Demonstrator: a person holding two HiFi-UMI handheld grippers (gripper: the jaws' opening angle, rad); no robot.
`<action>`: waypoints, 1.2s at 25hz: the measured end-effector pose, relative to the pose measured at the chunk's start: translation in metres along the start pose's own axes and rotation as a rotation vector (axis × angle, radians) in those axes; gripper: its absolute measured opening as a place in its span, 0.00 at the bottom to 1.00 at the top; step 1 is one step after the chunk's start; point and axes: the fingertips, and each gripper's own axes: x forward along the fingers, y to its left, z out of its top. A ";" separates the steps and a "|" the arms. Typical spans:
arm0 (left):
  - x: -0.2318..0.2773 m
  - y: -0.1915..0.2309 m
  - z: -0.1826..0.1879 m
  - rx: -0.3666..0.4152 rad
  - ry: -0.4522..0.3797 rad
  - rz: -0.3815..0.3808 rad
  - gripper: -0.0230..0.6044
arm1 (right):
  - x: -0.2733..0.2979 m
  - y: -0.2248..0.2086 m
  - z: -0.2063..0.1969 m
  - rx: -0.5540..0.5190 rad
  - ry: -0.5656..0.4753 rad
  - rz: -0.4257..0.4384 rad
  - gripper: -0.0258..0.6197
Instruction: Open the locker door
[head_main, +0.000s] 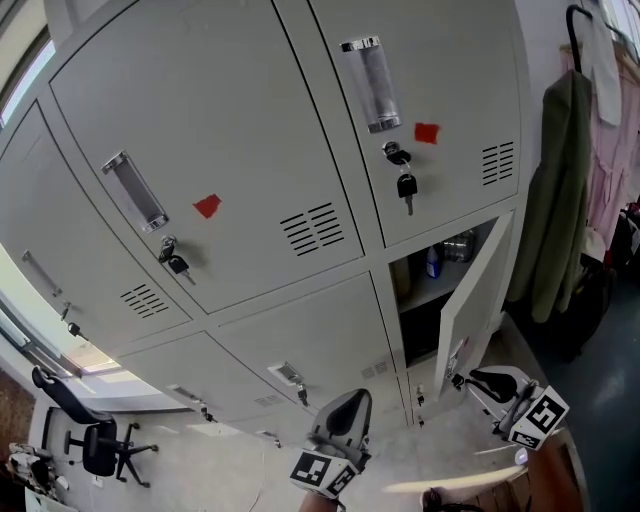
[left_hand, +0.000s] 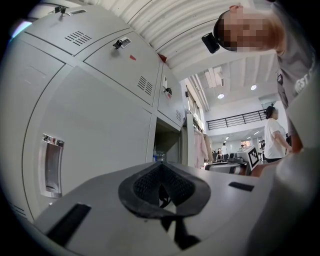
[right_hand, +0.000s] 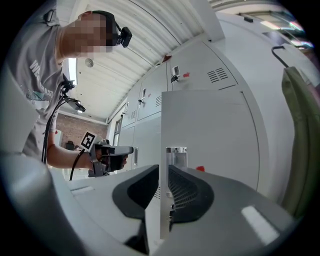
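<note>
We look steeply down a bank of grey metal lockers (head_main: 230, 120) standing on a pale floor (head_main: 200, 470). Each upper door has a recessed shiny handle (head_main: 372, 85), a square of red tape (head_main: 427, 133) and a key (head_main: 406, 187) hanging from its lock. The locker door (head_main: 470, 300) at the lower right stands partly open, swung out towards us, and a blue bottle (head_main: 432, 262) shows on the shelf inside. The right gripper (head_main: 462, 380) has its jaws clamped on the free edge of that door; in its own view the thin grey panel runs upright between the two dark pads (right_hand: 187, 192). The left gripper (head_main: 347, 405) hangs apart from it, in front of the closed lower locker to the left, with its jaws pressed together. To the right of the lockers a green coat (head_main: 560, 200) and a pink garment (head_main: 615, 150) hang side by side. A black office chair (head_main: 95, 440) stands on the floor at far left. The gripper views look up to a white ribbed ceiling (left_hand: 165, 25) and, in the distance, a brick wall (right_hand: 70, 132).
</note>
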 end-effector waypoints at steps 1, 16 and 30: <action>-0.004 -0.002 0.002 0.002 -0.002 0.000 0.05 | -0.002 0.004 0.002 -0.001 -0.003 -0.002 0.12; -0.120 -0.057 0.047 0.039 -0.045 -0.001 0.05 | -0.057 0.116 0.052 -0.023 -0.072 -0.039 0.06; -0.244 -0.119 0.064 0.050 -0.059 0.014 0.05 | -0.119 0.245 0.087 -0.050 -0.118 -0.050 0.03</action>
